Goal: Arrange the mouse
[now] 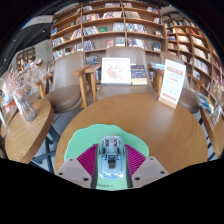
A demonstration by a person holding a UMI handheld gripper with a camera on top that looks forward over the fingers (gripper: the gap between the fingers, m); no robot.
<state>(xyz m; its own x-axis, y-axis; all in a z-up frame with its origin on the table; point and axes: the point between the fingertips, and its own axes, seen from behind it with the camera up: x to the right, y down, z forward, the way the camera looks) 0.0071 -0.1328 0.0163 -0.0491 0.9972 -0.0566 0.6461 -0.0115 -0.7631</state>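
On the left stands a small round side table (25, 135) carrying one vase of dried branches (22, 90). Next, in the middle, a round wooden counter (150, 120) fills the foreground, with one light green mat (85, 150) lying on its near part. One mouse (111, 158), pale grey with a dark centre strip, sits low between the two fingers of the claw (111, 172). Its long axis runs straight away from the camera, along the fingers; which end is the front is hard to tell. Both magenta pads (90, 163) press against its sides, so the claw is clamped on the mouse, over the mat. Beyond the counter one white display board (116, 70) stands upright. Further right, a second sign (172, 82) leans by the counter's far edge. Bookshelves (110, 25) line the back wall across the whole scene.
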